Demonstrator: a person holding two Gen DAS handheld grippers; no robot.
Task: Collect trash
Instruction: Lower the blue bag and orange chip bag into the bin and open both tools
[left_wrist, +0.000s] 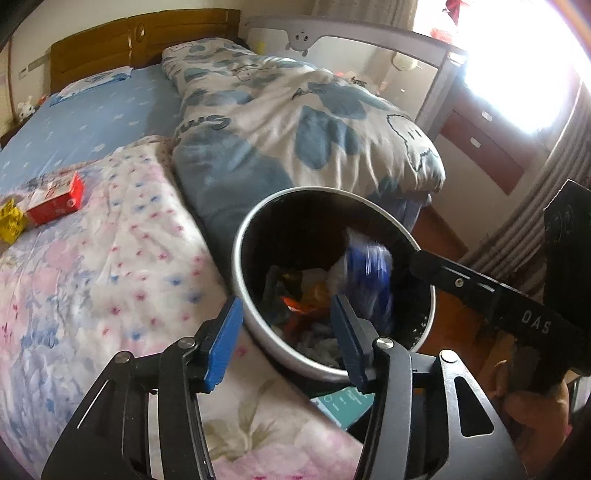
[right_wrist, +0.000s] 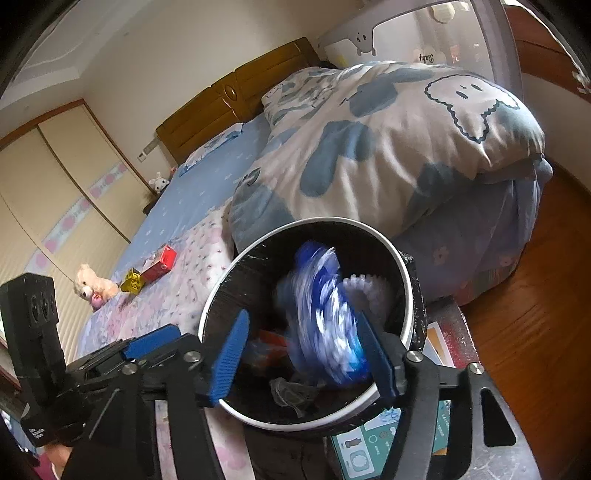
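**Blue wrapper dropping into the bin**

Nearest, right claw over the bin's near rim, jaws apart, gripping nothing. Just ahead between the blue pads, blurred blue-and-white wrapper, apparently loose and falling into the black-lined trash bin. Left claw likewise parted and empty at the same rim, pointing down at the rubbish inside. Judged step: release of one piece, nearly complete. Further out on the floral bed, well apart from both claws, red box and yellow packet lying side by side, seemingly next in line. Next move: lift clear of the bin, reach across the bedding, close on one item without snagging the quilt.
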